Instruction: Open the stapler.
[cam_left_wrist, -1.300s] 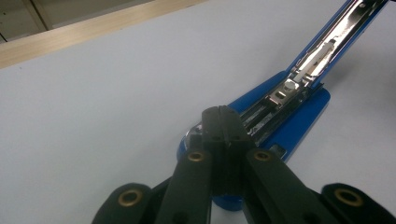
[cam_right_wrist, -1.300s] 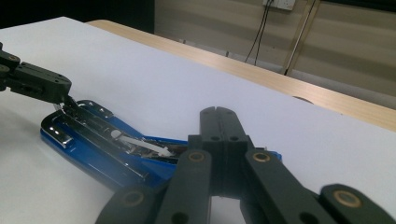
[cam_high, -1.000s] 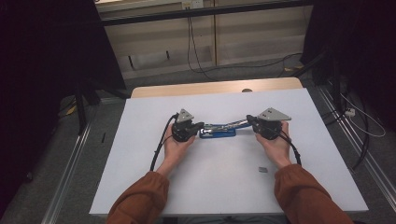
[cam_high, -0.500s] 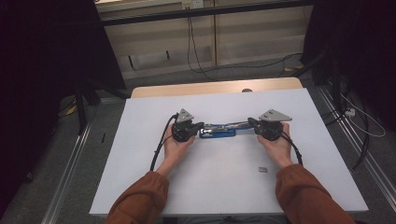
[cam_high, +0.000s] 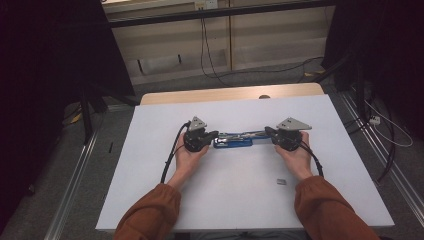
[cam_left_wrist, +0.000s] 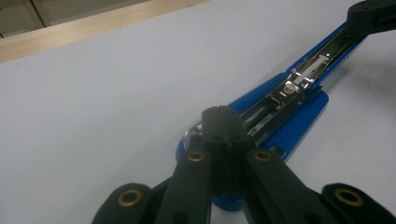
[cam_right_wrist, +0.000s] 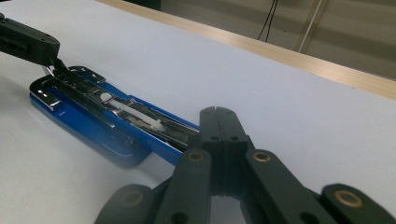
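A blue stapler lies swung open flat at the middle of the white table, its chrome staple channel facing up. My left gripper is at the stapler's left end, jaws pressed together, tips resting over the blue end with nothing between them. My right gripper is at the other end, jaws likewise together above the stapler's long arm. In the right gripper view the left gripper touches the far chrome end. In the left gripper view the right gripper sits on the far tip.
A small grey piece lies on the table near the right forearm. A wooden strip edges the table's far side. Cables and dark stands are on the floor beyond and to the sides.
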